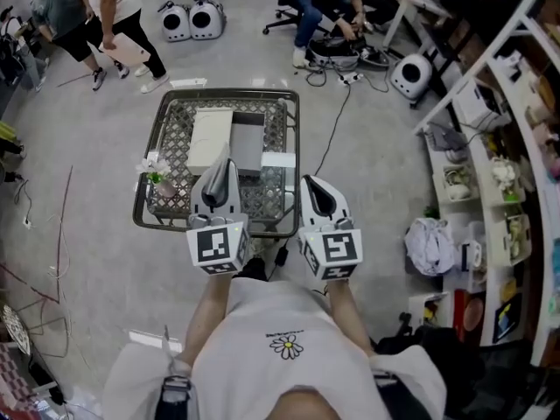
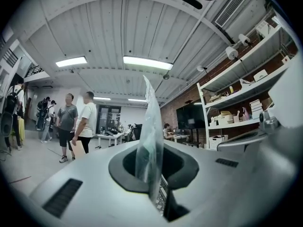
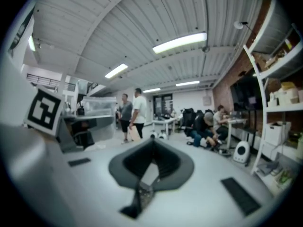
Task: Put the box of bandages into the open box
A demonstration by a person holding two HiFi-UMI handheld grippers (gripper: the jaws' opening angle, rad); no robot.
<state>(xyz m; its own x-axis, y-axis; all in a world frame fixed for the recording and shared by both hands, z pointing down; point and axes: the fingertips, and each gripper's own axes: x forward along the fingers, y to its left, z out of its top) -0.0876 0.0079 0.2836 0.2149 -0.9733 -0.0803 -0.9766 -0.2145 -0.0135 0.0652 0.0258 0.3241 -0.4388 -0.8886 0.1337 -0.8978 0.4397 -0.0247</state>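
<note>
A small dark-framed table (image 1: 293,129) with a lattice top stands in front of me. On it lie a flat white box (image 1: 210,138), a grey box (image 1: 248,147) beside it and a small white box (image 1: 278,159) at the right; I cannot tell which one holds bandages. My left gripper (image 1: 220,173) hovers over the table's near edge, shut on a thin clear plastic sheet (image 2: 150,126) that sticks up from its jaws (image 1: 225,157). My right gripper (image 1: 313,186) is level with it to the right, jaws together with nothing between them (image 3: 149,171). Both gripper views look out across the room and up at the ceiling.
A small vase with flowers (image 1: 156,175) stands at the table's near left corner. Two people (image 1: 105,24) stand at the upper left, and others sit at desks (image 1: 332,7) at the top. Shelving (image 1: 490,173) lines the right side. Cables (image 1: 337,121) and round white devices (image 1: 411,75) lie on the floor.
</note>
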